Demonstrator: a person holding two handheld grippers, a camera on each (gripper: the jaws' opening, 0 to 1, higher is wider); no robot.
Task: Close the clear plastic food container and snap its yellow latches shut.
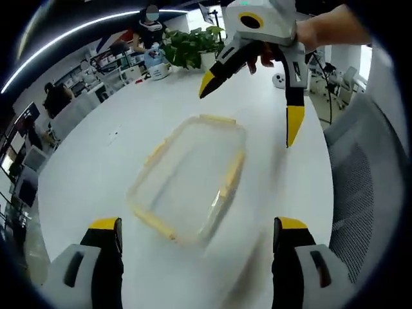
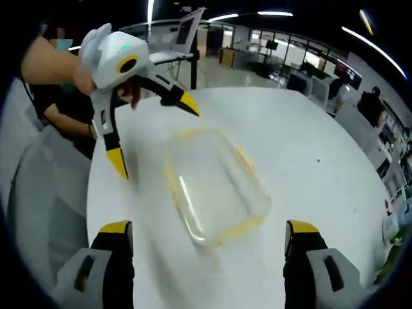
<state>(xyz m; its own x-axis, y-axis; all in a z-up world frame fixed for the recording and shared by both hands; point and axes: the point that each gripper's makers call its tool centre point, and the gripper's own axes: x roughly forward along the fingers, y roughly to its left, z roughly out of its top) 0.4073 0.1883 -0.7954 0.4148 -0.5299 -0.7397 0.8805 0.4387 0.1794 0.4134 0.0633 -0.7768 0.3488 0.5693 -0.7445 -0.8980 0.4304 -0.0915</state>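
Note:
The clear plastic container (image 1: 190,177) with yellow latches along its rim lies on the white table (image 1: 96,161), blurred by motion. I cannot tell whether its latches are snapped. My left gripper (image 1: 196,235) is open, its jaws on either side of the container's near end and apart from it. My right gripper (image 1: 250,109) hangs open above the far end, held by a hand. In the right gripper view the container (image 2: 215,187) lies ahead of the open right gripper (image 2: 209,235), and the open left gripper (image 2: 156,136) hovers over its far left corner.
A grey mesh chair (image 1: 367,174) stands at the table's right edge, seen again as the chair (image 2: 45,187). Potted plants (image 1: 193,45) and a bottle (image 1: 156,64) sit at the table's far end. People sit at desks behind.

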